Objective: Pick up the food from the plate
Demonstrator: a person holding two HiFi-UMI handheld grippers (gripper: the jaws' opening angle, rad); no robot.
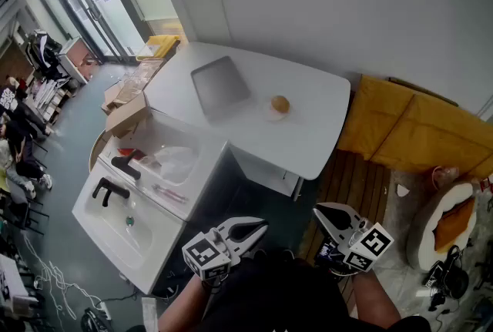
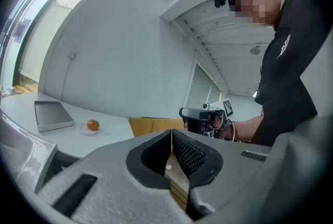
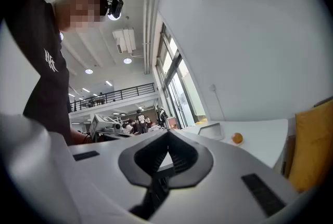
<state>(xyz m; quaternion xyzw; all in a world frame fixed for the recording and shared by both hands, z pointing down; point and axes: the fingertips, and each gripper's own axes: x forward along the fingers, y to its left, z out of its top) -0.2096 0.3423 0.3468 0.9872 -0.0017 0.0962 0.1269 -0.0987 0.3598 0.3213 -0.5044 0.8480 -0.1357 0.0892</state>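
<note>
A round orange-brown piece of food (image 1: 280, 103) lies on a small white plate (image 1: 269, 112) on the white table (image 1: 308, 130). It also shows far off as the food (image 2: 92, 124) in the left gripper view and as the food (image 3: 237, 137) in the right gripper view. My left gripper (image 1: 260, 226) is held low, near my body, well short of the table, jaws shut and empty. My right gripper (image 1: 318, 211) hangs beside it, likewise shut with nothing held. In the left gripper view the right gripper (image 2: 182, 113) appears in a hand.
A grey tray (image 1: 219, 86) lies on the table left of the plate. A white sink unit (image 1: 139, 192) with black taps stands to the left. Yellow cushions (image 1: 416, 130) are at the right. Cardboard boxes (image 1: 127, 111) sit past the sink.
</note>
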